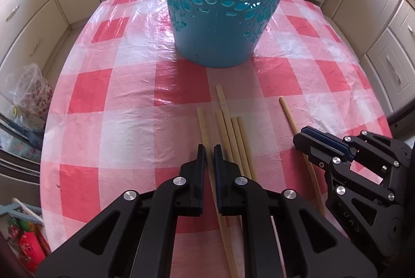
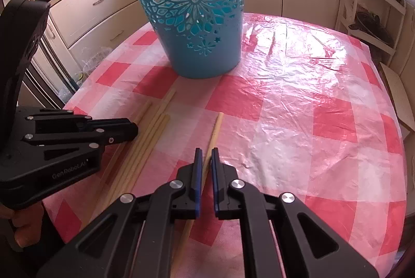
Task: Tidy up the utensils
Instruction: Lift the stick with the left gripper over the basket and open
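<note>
With both grippers already nipped onto chopsticks, the step in hand looks like lift and drop into the bin.

Left gripper (image 1: 209, 148): jaws pressed nearly together, pinching the leftmost chopstick (image 1: 201, 122) of the bundle, lower centre of the left view. Right gripper (image 2: 205, 151): also nearly closed, pinching the lone chopstick (image 2: 216, 128), centre of the right view.

To do it well, my read:
- Lift straight up first so the stick clears its neighbours; the bundle (image 1: 233, 138) lies touching, easy to drag along.
- Grips sit partway along each stick, so expect the long end to droop or pivot. Tilt tip-down before going over the rim.
- Bin (image 1: 220, 5) is tall, so raise well above it.

Chopsticks: pale bamboo, thin, squared ends, roughly parallel, pointing at the bin. Bin: teal plastic, cut-out flower pattern, standing upright at top centre on the red-white checked tabletop (image 1: 116, 86), near the stick tips but apart.
</note>
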{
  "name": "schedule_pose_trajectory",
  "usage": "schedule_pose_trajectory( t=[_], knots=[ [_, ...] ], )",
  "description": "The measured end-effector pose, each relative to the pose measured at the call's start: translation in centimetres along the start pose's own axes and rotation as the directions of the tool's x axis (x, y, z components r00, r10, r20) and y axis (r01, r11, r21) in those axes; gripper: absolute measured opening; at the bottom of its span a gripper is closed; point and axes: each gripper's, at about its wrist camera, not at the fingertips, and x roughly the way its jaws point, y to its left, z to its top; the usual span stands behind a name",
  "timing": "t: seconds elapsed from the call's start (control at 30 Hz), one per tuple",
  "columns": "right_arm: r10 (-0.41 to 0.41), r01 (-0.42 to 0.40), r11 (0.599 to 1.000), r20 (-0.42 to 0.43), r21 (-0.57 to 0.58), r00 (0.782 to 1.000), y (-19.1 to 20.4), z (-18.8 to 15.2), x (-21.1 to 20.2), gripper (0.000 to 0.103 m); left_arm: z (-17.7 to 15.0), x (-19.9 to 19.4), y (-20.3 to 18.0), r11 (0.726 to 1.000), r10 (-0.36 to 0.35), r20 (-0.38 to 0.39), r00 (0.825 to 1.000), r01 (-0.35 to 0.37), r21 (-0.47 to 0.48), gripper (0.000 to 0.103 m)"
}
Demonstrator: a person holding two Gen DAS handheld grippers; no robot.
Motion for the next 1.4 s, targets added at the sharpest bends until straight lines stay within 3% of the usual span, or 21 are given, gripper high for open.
schedule_pose_trajectory(
  t=[0.13,0.43,0.73,0.83,0.93,1.0,1.07,1.3,1.4],
  knots=[
    [-0.007,0.007,1.0,0.002,-0.013,1.0,0.1,0.0,0.1,0.008,-0.2,0.0,-0.5,0.999,0.04,0.012,0.999,-0.04,0.036,0.007],
    [-0.008,0.008,1.0,0.011,-0.005,1.0,0.1,-0.2,0.1,0.008,-1.0,-0.9,-0.6,0.999,0.045,0.021,0.999,-0.046,0.029,0.005],
    [-0.016,0.016,1.0,0.009,0.012,1.0,-0.1,-0.7,-0.4,0.008,-1.6,-3.6,-1.1,0.996,0.065,0.083,0.994,-0.069,0.047,0.005],
    [-0.021,0.021,1.0,0.012,0.013,1.0,0.0,-0.8,-0.5,0.008,-1.7,-4.9,-1.0,0.998,0.046,0.107,0.993,-0.051,0.041,0.005],
    [-0.024,0.024,1.0,0.015,0.014,1.0,0.1,-0.8,-0.4,0.008,-1.5,-7.2,-0.2,1.0,-0.018,0.162,0.987,0.016,0.013,0.005],
    [-0.024,0.024,1.0,0.017,0.017,1.0,0.2,-0.9,-0.4,0.008,-1.1,-9.0,0.6,0.998,-0.054,0.207,0.977,0.058,-0.013,0.005],
    [-0.022,0.022,1.0,0.018,0.02,1.0,0.2,-0.8,-0.4,0.008,-0.3,-11.4,1.8,0.993,-0.096,0.275,0.957,0.112,-0.041,0.005],
    [-0.016,0.015,0.999,0.02,0.028,1.0,0.0,-1.0,-0.5,0.008,4.9,-18.8,3.7,0.978,-0.148,0.491,0.859,0.2,-0.056,0.005],
    [-0.009,0.009,0.999,0.02,0.033,1.0,-0.2,-1.0,-0.5,0.008,7.7,-20.4,3.3,0.977,-0.146,0.537,0.831,0.205,-0.051,0.005]
  ],
)
